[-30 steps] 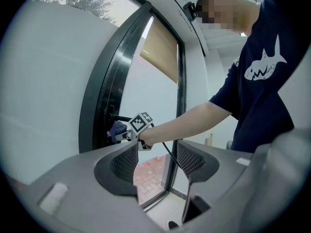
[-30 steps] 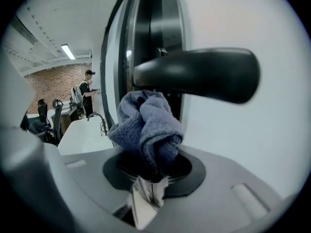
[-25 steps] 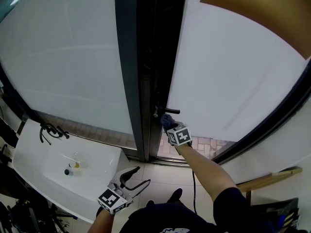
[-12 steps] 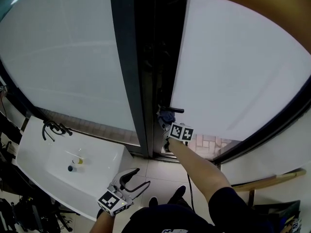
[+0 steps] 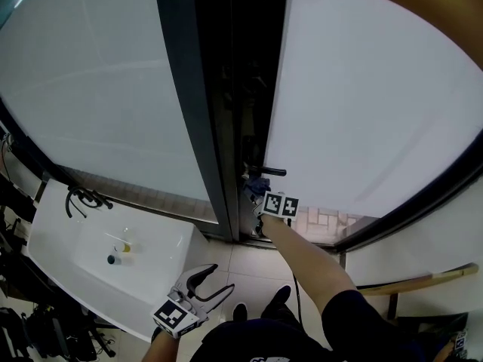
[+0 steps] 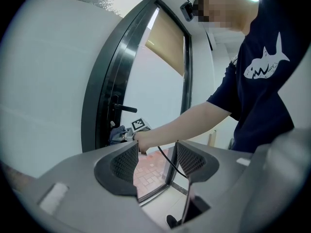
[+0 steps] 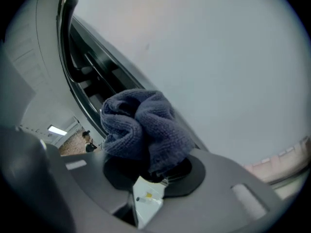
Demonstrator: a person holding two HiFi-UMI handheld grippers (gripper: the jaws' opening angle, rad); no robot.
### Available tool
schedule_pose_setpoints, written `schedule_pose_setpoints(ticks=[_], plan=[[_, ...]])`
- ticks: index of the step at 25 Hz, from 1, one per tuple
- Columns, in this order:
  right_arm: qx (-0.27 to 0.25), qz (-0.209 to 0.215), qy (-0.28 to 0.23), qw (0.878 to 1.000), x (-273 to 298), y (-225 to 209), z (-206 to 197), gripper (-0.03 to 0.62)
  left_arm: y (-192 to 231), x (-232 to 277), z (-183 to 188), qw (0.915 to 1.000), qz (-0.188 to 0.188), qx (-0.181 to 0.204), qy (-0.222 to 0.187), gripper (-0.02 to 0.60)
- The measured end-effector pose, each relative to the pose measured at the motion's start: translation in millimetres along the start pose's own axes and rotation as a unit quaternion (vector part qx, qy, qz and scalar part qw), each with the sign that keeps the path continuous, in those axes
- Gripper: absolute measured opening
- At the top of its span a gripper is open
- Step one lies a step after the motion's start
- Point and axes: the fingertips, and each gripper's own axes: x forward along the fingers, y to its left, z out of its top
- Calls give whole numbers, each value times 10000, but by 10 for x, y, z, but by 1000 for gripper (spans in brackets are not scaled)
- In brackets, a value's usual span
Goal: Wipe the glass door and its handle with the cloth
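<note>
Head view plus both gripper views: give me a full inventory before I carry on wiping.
Frosted glass door with dark frame: one, white, centre right.
Black lever handle: one, on the door's left edge.
Bunched dark blue cloth: one, just below the handle.
Fixed frosted glass panel: one, white, left.
White washbasin: one, lower left.
Wooden pole: one, brown, lower right.
Left gripper: grey, open, empty, low by the person's body.
Right gripper: grey, shut on the cloth.
</note>
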Motion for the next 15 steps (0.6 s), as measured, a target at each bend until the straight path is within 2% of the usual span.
schedule_pose_setpoints(ticks=[4, 6, 10, 15], plan=[[-209, -249, 693, 9971, -20, -190, -314, 94, 8, -8, -20, 10000, 26, -5, 54, 247], [-240, -11, 623, 9978, -57, -99, -322, 94, 20, -6, -19, 10000, 18, 5, 55, 247], [-341, 533, 256, 9977, -127, 257, -81, 94, 19, 21, -8, 10000, -34, 34, 35, 247], [206, 550, 237, 9980, -50, 333, 61, 92, -28, 62, 51, 9999, -122, 82, -45, 247]])
